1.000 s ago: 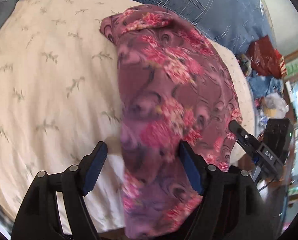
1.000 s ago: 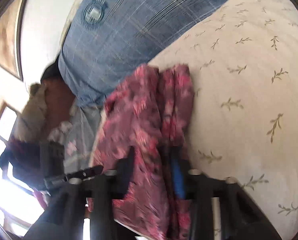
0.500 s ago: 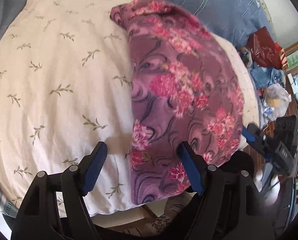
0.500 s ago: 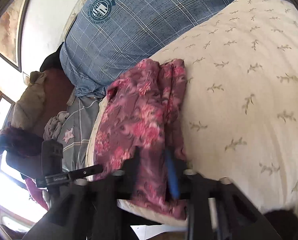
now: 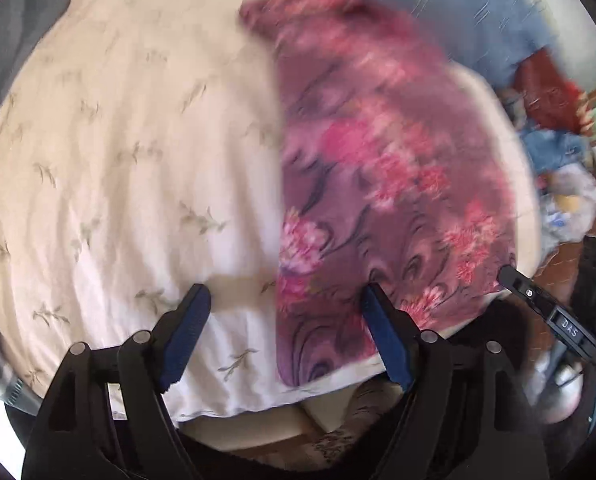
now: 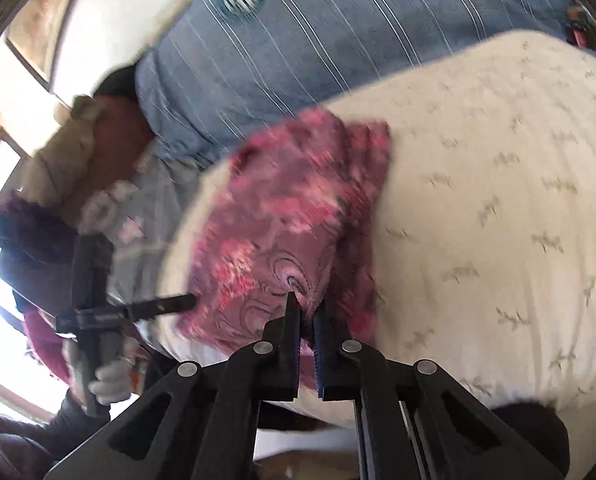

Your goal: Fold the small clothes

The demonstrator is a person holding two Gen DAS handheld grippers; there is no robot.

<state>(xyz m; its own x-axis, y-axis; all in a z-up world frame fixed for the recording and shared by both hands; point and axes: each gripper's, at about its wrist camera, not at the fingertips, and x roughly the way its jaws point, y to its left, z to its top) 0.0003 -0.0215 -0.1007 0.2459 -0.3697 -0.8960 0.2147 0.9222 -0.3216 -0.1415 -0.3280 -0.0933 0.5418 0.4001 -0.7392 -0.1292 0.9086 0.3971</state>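
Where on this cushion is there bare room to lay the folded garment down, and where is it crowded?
The white leaf-print cushion lies bare from the floral garment across to the blue bedding. The garment fills the other side to the cushion's edge; past it a cluttered pile. Left gripper open over the garment's near edge; right gripper shut.

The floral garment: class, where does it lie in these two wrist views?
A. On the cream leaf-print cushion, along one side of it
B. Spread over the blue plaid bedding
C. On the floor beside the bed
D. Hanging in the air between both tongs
A: the floral garment lies flat along one side of the cream leaf-print cushion, with the blue plaid bedding behind it.
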